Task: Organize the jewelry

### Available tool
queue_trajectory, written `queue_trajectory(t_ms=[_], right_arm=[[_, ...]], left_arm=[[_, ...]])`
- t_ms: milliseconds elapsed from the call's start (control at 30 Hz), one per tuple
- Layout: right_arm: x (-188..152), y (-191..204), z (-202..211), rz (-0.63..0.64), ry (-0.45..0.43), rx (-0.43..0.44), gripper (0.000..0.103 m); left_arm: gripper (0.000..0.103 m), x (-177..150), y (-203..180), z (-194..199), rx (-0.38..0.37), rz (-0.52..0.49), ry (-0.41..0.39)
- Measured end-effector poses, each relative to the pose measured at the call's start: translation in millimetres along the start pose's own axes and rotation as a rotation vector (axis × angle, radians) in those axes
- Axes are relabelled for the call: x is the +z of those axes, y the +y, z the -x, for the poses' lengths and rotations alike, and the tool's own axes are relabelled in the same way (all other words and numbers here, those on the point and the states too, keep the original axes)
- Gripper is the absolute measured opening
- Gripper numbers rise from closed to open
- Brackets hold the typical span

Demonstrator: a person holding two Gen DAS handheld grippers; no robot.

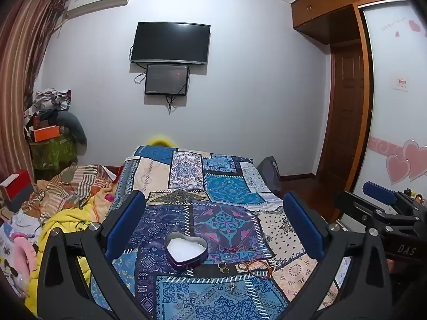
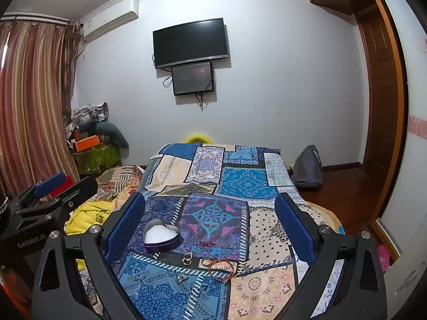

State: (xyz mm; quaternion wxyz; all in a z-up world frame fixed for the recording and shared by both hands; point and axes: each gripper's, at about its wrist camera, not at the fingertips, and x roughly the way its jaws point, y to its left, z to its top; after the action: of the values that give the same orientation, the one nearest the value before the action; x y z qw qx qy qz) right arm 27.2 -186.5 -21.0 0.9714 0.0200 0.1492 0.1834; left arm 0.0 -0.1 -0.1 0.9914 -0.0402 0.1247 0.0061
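A purple heart-shaped tin (image 1: 186,250) (image 2: 161,236) with a white lining stands open on the patchwork cloth. Near it lie a pair of rings (image 1: 223,267) (image 2: 187,258), a beaded bracelet (image 1: 258,266) (image 2: 221,270), a red string piece (image 1: 232,249) (image 2: 209,244) and a small silver piece (image 1: 231,287) (image 2: 182,278). My left gripper (image 1: 214,225) is open and empty, held above the tin. My right gripper (image 2: 210,224) is open and empty, above the jewelry. Each gripper shows at the edge of the other's view.
The patchwork-covered surface (image 1: 226,186) (image 2: 240,181) runs toward the far wall. Heaped blankets and clothes (image 1: 66,200) lie to its left. A grey bag (image 2: 307,168) sits on the wooden floor to the right, near a wardrobe (image 1: 395,106).
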Motion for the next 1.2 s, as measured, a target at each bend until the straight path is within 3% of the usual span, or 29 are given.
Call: queue_trajectory(t_ms=[1200], right_arm=[[-0.3,7.0,0.3,0.011,0.007,0.009,0.097]], left_arm=[[0.103,0.2,-0.5,0.2,-0.009,0.008,0.005]])
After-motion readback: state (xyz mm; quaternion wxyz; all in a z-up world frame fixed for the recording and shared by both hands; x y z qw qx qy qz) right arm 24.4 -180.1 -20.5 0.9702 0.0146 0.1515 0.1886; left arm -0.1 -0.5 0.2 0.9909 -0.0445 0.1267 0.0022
